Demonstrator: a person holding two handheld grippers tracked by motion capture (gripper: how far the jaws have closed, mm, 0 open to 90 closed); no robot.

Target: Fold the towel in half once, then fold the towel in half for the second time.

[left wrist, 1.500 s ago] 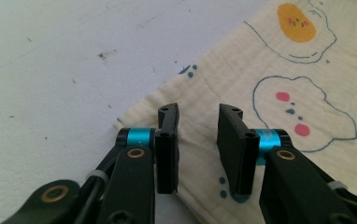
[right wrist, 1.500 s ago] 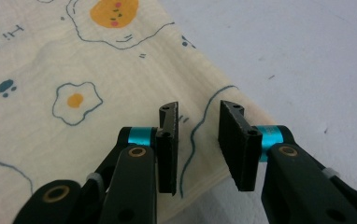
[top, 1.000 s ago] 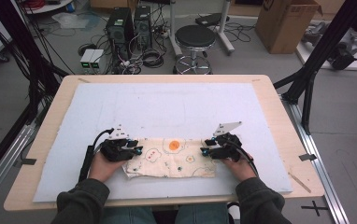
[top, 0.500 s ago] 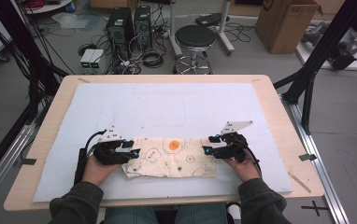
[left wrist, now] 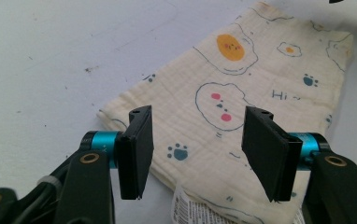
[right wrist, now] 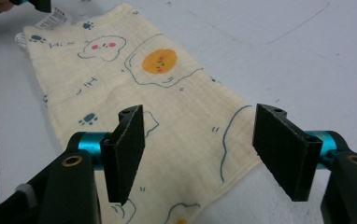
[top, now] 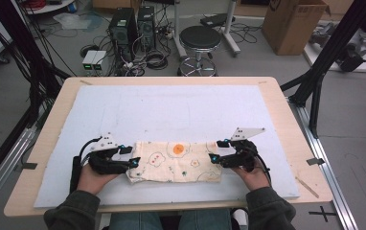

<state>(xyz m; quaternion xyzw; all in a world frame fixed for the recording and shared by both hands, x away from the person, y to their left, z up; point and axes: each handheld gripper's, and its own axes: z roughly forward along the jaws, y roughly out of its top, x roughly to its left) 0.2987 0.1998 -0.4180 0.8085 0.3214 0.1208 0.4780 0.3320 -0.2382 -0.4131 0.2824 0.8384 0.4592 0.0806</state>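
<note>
Folded printed cloth (top: pixel 175 162) lies flat on white mat (top: pixel 171 110) at counter's 6 o'clock edge. Left gripper (top: pixel 134 162) at cloth's 9 o'clock end, right gripper (top: pixel 213 158) at 3 o'clock end. Both jaws have just been opening, parted, nothing clamped. Fold looks laid down; maybe another fold left.

Even, diffuse overhead light; no hard glare anywhere. From the high view the white mat (top: pixel 171 110) reads bright and flat, and my hands throw only faint, soft shadows toward 6 o'clock. The floor beyond the table (top: pixel 286 120) at 12 o'clock is dimmer and slightly soft. In my gripper views the cloth (left wrist: pixel 242 93) is sharp at mid-frame; the black pads (left wrist: pixel 137 151) at 6 o'clock are close, dark and a little blurred. Mat whites run cool, near washed out at 11 o'clock.
</note>
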